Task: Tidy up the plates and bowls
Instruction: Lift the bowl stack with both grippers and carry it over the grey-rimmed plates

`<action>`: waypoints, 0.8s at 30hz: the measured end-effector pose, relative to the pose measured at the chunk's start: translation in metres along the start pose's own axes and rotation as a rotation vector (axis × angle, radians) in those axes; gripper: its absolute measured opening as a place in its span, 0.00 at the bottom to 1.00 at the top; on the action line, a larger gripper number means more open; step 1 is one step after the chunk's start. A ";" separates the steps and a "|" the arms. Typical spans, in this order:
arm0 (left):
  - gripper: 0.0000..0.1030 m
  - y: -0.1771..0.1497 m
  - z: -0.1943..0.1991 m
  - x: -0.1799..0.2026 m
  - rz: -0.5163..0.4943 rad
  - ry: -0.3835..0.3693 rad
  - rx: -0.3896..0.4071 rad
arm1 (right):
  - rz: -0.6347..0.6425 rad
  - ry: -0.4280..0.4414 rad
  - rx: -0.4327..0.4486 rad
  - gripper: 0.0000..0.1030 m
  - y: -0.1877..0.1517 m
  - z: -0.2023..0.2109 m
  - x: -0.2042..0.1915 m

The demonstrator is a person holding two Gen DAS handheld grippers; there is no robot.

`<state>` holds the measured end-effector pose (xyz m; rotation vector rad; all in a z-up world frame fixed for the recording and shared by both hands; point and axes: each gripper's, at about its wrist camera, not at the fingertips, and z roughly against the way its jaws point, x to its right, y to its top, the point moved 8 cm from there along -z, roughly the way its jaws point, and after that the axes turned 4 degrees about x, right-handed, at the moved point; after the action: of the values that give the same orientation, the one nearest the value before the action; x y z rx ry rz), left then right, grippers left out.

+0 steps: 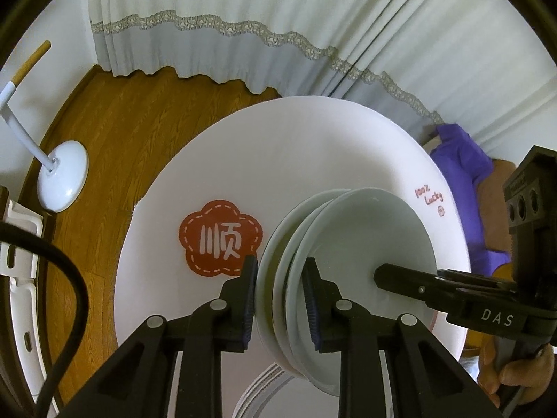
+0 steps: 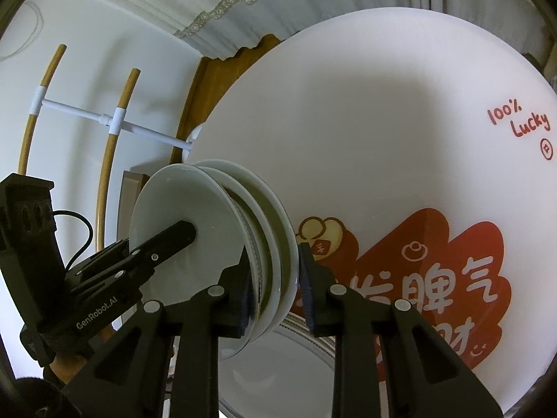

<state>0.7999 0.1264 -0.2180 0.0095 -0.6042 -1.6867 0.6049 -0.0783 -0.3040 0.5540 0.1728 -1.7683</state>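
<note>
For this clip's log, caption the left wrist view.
Left gripper and right gripper clamp a stack of white plates on edge above the round white table.

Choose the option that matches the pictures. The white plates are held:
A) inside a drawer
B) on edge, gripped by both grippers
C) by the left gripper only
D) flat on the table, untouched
B: the plates stand on edge, with the left gripper and the right gripper each straddling the stack.

White round table: handwritten red "100% Lucky" near its rim; red flower-shaped sticker bearing the character "顺". Right tongs: white lettering "DAS" on the body. Left tongs: "GenRobot.AI" on the body. Large red sticker on the table: white characters, partly legible, including "脾气".
</note>
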 end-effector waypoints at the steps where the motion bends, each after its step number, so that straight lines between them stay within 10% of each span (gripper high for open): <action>1: 0.20 0.000 0.003 0.001 -0.004 0.001 0.002 | 0.001 0.001 0.001 0.23 0.000 0.002 -0.001; 24: 0.20 -0.042 0.078 0.042 -0.069 -0.021 -0.009 | -0.013 -0.020 0.024 0.23 -0.048 0.064 -0.012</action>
<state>0.7261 0.1207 -0.1534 0.0059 -0.6177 -1.7580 0.5439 -0.0795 -0.2510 0.5531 0.1418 -1.7898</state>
